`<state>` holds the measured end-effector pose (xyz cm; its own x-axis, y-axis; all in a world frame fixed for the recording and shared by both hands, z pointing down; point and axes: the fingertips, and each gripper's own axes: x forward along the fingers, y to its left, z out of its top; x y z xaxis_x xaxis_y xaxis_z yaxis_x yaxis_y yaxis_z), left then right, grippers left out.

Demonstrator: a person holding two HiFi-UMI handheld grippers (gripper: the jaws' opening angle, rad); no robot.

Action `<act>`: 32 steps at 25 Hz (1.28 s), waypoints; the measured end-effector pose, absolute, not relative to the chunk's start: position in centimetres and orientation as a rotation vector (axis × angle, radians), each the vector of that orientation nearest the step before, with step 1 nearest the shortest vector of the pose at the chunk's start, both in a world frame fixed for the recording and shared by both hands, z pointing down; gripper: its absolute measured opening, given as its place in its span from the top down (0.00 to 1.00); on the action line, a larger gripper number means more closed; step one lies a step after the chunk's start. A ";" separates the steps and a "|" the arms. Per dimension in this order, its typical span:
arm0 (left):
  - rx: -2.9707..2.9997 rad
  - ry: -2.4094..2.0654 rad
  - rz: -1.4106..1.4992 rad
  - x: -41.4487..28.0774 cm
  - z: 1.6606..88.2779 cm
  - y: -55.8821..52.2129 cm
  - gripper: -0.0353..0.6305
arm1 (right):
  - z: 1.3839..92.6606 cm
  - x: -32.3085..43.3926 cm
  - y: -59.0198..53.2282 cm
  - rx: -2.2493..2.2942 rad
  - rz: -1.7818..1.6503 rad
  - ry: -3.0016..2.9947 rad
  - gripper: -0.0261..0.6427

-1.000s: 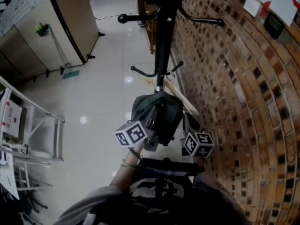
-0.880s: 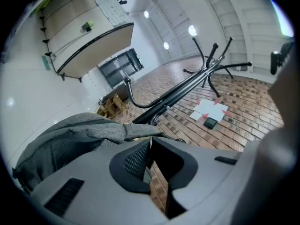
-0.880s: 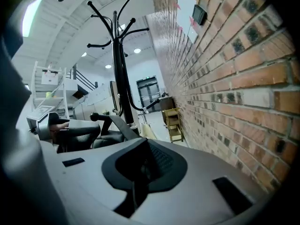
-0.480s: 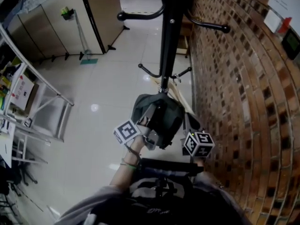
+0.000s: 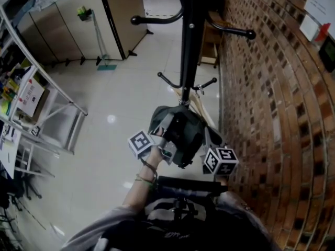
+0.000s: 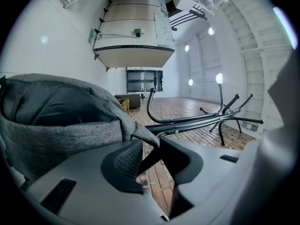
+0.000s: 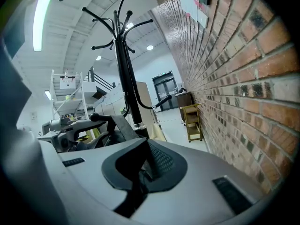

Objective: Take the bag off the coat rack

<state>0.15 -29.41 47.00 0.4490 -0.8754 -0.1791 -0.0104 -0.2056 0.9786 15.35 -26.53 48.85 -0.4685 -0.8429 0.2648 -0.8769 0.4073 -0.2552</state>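
Observation:
A dark grey bag (image 5: 183,132) sits against the black coat rack (image 5: 187,46) pole, just below its low hooks. Whether it still hangs on a hook is hidden. My left gripper (image 5: 166,140) is at the bag's left side. In the left gripper view the grey bag (image 6: 61,116) fills the left, and the left gripper (image 6: 151,146) jaws are opening, with a dark strap lying loose in the narrow gap. My right gripper (image 5: 209,140) is at the bag's right side. In its own view the right gripper (image 7: 146,149) is shut on a black strap (image 7: 123,125).
A brick wall (image 5: 272,114) runs close along the right. White metal shelving (image 5: 47,119) stands at the left, tan cabinets (image 5: 57,30) and a mop (image 5: 102,41) behind it. A small wooden stand (image 5: 212,41) sits by the wall, beyond the rack. The floor is glossy tile.
The head view has swung left, showing more shelving. The bag and both grippers stay in about the same place beneath the rack's low hooks.

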 end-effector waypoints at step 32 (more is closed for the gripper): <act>1.319 -0.627 -1.168 0.1 47.2 -33.4 0.82 | 49.0 10.1 -25.0 1.384 0.491 -2.594 0.95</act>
<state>0.15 -33.44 47.16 0.3493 -0.9030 -0.2500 0.2909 -0.1491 0.9451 10.14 -25.00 49.03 -0.5586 -0.7766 0.2913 -0.8293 0.5175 -0.2107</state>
